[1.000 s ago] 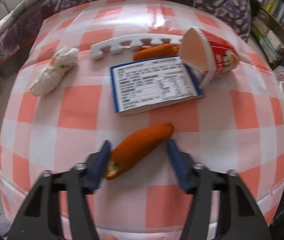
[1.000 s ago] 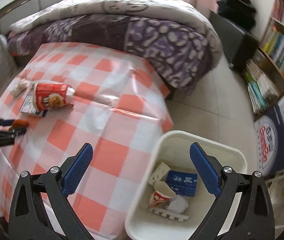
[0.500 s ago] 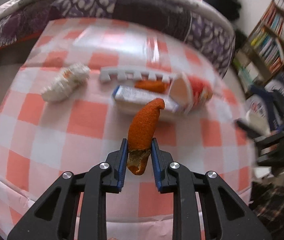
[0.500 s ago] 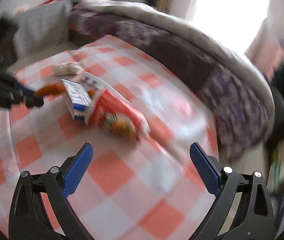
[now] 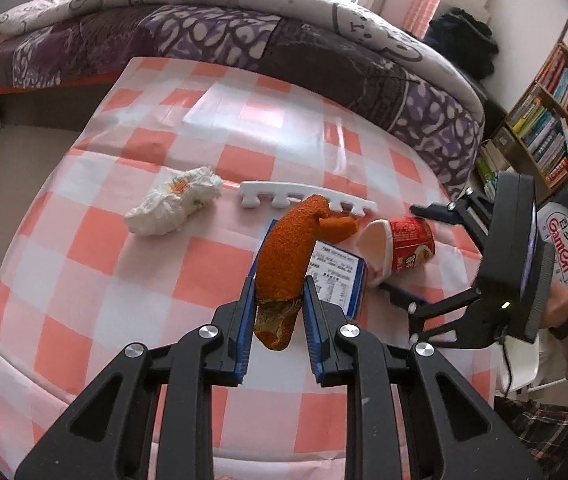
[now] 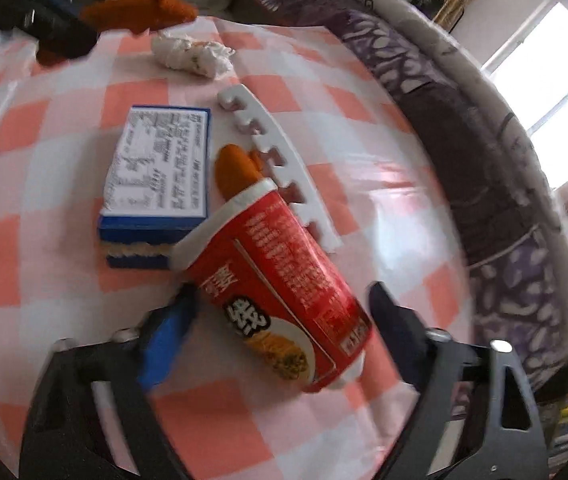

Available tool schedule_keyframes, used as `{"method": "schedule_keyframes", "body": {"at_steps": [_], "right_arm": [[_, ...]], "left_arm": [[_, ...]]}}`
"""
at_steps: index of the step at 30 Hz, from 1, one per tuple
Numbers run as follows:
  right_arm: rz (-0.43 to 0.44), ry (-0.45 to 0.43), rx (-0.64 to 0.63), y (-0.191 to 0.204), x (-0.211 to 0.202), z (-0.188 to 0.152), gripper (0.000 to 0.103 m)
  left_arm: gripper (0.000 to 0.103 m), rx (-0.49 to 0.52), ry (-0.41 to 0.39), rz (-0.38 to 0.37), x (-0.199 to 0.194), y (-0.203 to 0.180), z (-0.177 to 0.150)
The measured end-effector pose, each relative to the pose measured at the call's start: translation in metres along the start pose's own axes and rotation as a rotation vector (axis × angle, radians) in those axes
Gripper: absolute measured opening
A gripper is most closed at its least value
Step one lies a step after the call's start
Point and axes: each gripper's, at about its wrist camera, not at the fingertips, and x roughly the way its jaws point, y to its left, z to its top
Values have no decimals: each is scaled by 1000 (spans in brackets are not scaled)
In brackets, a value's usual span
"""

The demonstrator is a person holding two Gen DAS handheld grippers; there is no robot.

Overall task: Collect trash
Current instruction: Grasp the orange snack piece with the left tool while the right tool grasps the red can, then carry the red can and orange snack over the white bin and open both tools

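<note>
Left wrist view: left gripper (image 5: 276, 312) is clenched on an orange peel strip (image 5: 288, 252), pads pressing both sides of its lower end, the peel lifted clear of the checked cloth (image 5: 96, 288) on the counter. Landmark is the blue carton (image 5: 338, 278), lying flat on the cloth. Beyond the carton: a second orange peel piece (image 5: 338, 227), then the white toothed foam strip (image 5: 304, 200). Left of the carton, well apart: a crumpled white wrapper (image 5: 174, 210). Right of the carton, touching it: the red noodle cup (image 5: 398, 249), on its side, mouth toward the carton. Right gripper (image 5: 404, 252) straddles the cup from the right, held by a hand (image 5: 560, 308) at the frame edge. Behind the counter: a bed with a purple quilt (image 5: 244, 36); bookshelf (image 5: 552, 120) far right.

Right wrist view: right gripper (image 6: 284, 320) is closing, red noodle cup (image 6: 280, 292) between the jaws; blue pad (image 6: 164, 344) on the left is blurred, right finger just off the cup's base, contact not clear. Cup rim rests against the blue carton (image 6: 160, 168). The second peel piece (image 6: 236, 168) sits between carton and foam strip (image 6: 280, 164). Wrapper (image 6: 192, 56) lies beyond the carton; the held peel (image 6: 140, 12) is top left.
</note>
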Motion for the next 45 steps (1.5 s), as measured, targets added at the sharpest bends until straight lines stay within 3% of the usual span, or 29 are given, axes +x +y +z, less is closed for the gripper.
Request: {"method": "schedule_keyframes", "body": {"at_steps": [10, 20, 31, 37, 45], "right_arm": [[-24, -24, 378, -16, -31, -26, 30], [-53, -120, 663, -19, -108, -46, 29], [-99, -177, 793, -17, -178, -77, 30], [-90, -183, 872, -22, -191, -113, 30], [-107, -159, 987, -44, -194, -165, 30]], "left_arm": [[23, -46, -25, 62, -14, 8, -8], [23, -82, -82, 141, -51, -15, -20], [23, -139, -152, 139, -94, -70, -37], [23, -172, -163, 121, -94, -103, -52], [23, -100, -135, 126, -63, -145, -61]]}}
